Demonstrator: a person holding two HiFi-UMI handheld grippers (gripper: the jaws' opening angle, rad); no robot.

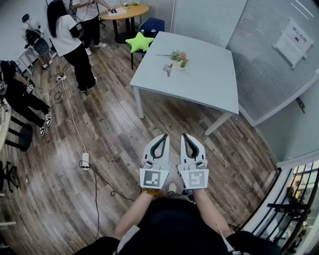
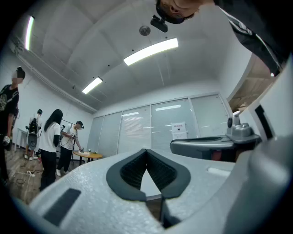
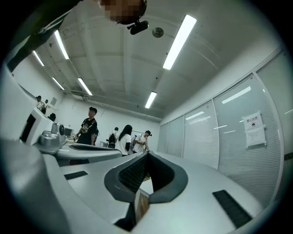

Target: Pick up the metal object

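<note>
A small grey metal object (image 1: 169,69) lies on the far part of a white square table (image 1: 209,84), beside a little bunch of flowers (image 1: 179,57). Both grippers are held side by side close to my body, well short of the table, over the wooden floor. The left gripper (image 1: 163,135) is shut, its dark pads meeting at the tip, with nothing between them (image 2: 146,151). The right gripper (image 1: 183,135) is also shut and empty (image 3: 147,154). The gripper views look level across the room and do not show the metal object.
A green star cushion (image 1: 139,42) rests on a blue chair (image 1: 152,25) behind the table. Several people (image 1: 67,40) stand at the far left near a round wooden table (image 1: 124,12). A power strip (image 1: 85,160) and cable lie on the floor. Glass walls (image 1: 279,60) line the right.
</note>
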